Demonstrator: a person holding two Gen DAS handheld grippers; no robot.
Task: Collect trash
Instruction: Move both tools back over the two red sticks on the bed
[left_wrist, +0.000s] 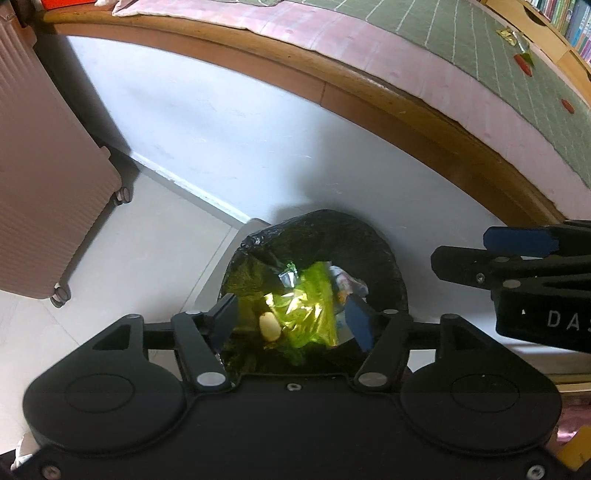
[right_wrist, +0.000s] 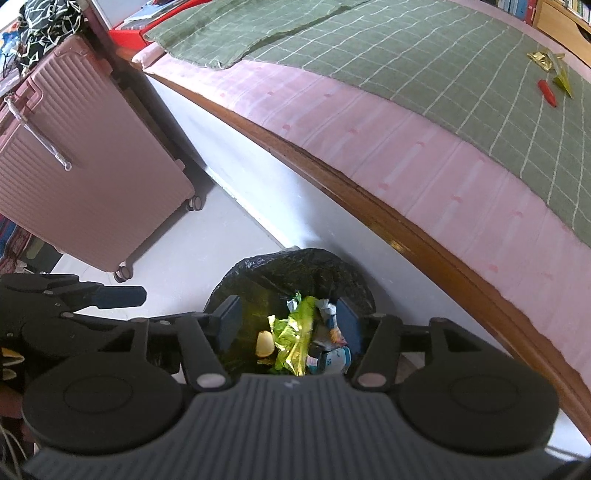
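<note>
On the pale floor beside the wooden bed frame (right_wrist: 369, 192), a bin lined with a black bag (left_wrist: 362, 243) is set close to the bed, presumably so that litter picked off the bedding can be dropped in with a short carry. Both tools are held directly above its mouth. The left gripper (left_wrist: 291, 321) is seen with its jaws spread wide and nothing between them; the right gripper (right_wrist: 288, 325) is likewise parted and empty. Such a pose over the opening is consistent with release, though that is only a judgement.

Inside the bag, a crumpled yellow-green foil wrapper (left_wrist: 306, 306) is lit by a patch of sun, with a pale peanut-like scrap (left_wrist: 269, 325) just beside it and a white-and-blue packet (right_wrist: 332, 354) against the right side. These are taken as trash already collected.

More remains on the green checked cover (right_wrist: 406, 55): a gold foil scrap (right_wrist: 539, 59), a yellow-green wrapper (right_wrist: 563, 79) and a red wrapper (right_wrist: 547, 92) lie near one another, well apart from the bin, and a further red piece (left_wrist: 567, 105) is seen closer to the cover's edge. A pink suitcase (right_wrist: 74, 166) is parked to the left, clear of the bin.
</note>
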